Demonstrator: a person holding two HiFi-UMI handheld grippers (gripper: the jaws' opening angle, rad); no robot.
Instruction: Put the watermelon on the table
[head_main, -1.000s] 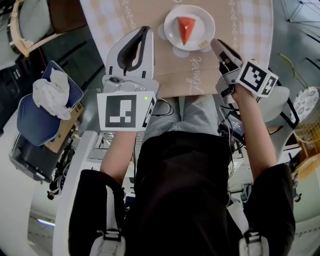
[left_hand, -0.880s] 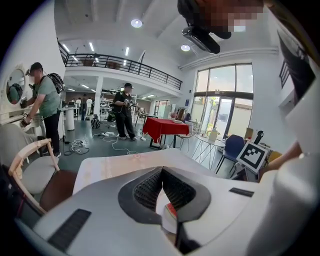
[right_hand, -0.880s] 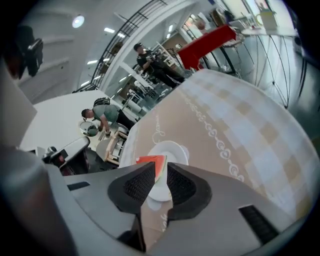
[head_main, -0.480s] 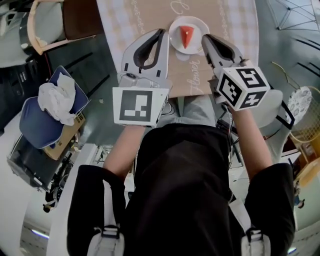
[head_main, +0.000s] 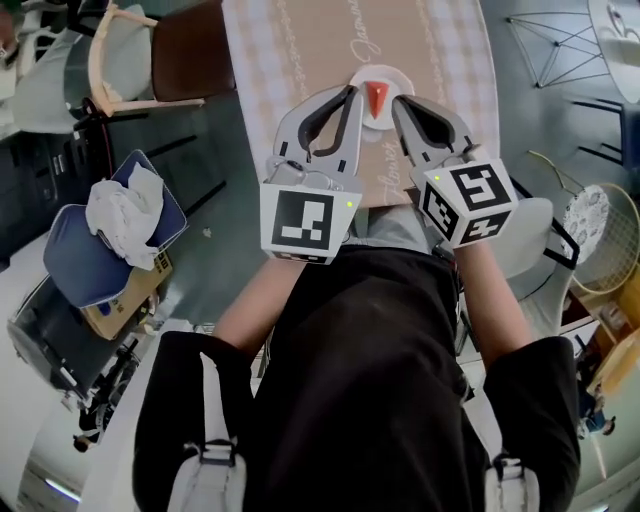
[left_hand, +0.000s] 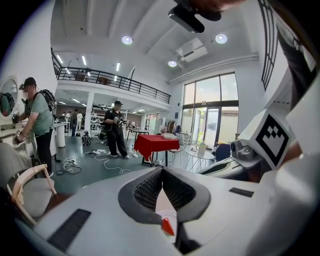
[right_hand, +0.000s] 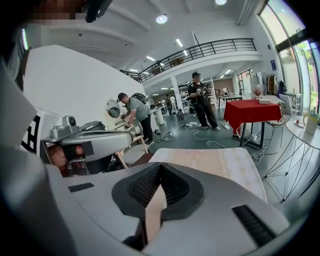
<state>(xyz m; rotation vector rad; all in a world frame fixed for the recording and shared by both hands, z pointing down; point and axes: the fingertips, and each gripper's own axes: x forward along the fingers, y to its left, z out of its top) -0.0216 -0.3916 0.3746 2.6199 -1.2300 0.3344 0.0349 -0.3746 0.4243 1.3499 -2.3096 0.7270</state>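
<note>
Your left hand-held gripper (head_main: 351, 93) and right hand-held gripper (head_main: 397, 101) cover most of the white plate (head_main: 374, 72) in the head view. Only its far rim and a strip between the two tips show. The left gripper view catches just a red sliver of the watermelon (left_hand: 167, 226) through the hollow behind its pads.

The left hand-held gripper is fully closed, pads meeting, with nothing gripped. The right one is likewise closed and empty. Both are held above the tabletop (head_main: 290, 60), their tips flanking the plate.

The watermelon wedge lies on the plate, midway between the tabletop's long edges and nearer its near edge. Its long axis runs along the tabletop's length, narrow point toward you.
</note>
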